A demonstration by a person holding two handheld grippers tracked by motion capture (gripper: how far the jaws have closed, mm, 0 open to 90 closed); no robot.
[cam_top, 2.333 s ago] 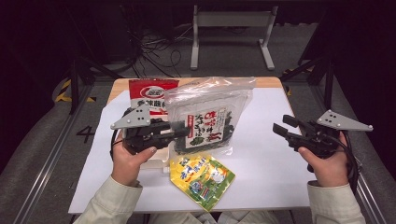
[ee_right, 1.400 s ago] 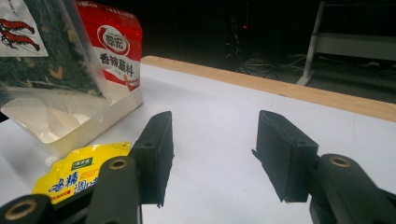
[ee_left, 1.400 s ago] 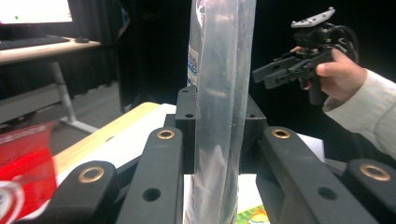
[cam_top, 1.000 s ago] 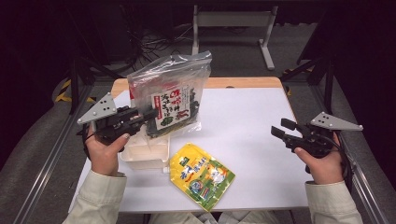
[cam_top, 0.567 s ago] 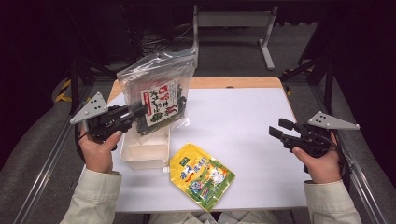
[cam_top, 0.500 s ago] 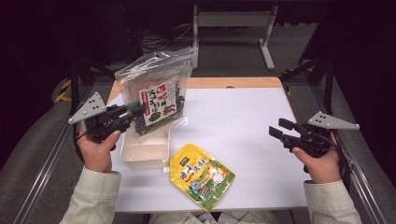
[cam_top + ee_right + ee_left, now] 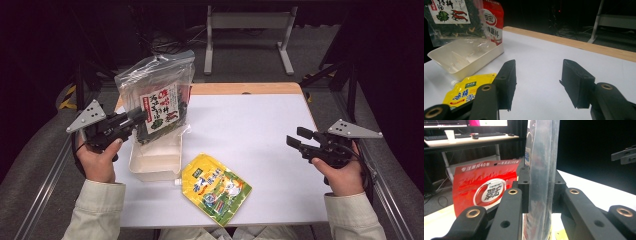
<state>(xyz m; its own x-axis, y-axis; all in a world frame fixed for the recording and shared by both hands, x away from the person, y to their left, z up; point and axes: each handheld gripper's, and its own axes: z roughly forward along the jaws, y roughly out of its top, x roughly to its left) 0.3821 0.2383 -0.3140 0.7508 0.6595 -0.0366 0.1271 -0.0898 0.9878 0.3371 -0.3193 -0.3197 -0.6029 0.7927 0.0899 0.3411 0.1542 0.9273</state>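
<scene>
My left gripper (image 7: 137,117) is shut on the lower edge of a clear bag of dark dried greens (image 7: 157,97) with a white label. It holds the bag upright above the white plastic tray (image 7: 150,167) at the table's left. In the left gripper view the bag (image 7: 541,157) stands edge-on, pinched between the black jaws of the left gripper (image 7: 540,187). My right gripper (image 7: 295,140) hovers at the table's right, open, nothing between its jaws. In its own view the right gripper (image 7: 537,85) faces bare white table.
A yellow spouted pouch (image 7: 215,187) lies flat near the front edge, right of the tray. A red pouch (image 7: 481,192) stands behind the tray, partly hidden by the bag. The white table (image 7: 250,130) ends in a wooden strip at the back.
My left gripper has carried the bag from the table's middle to the left and slightly down, over the tray. The right gripper has stayed where it was.
</scene>
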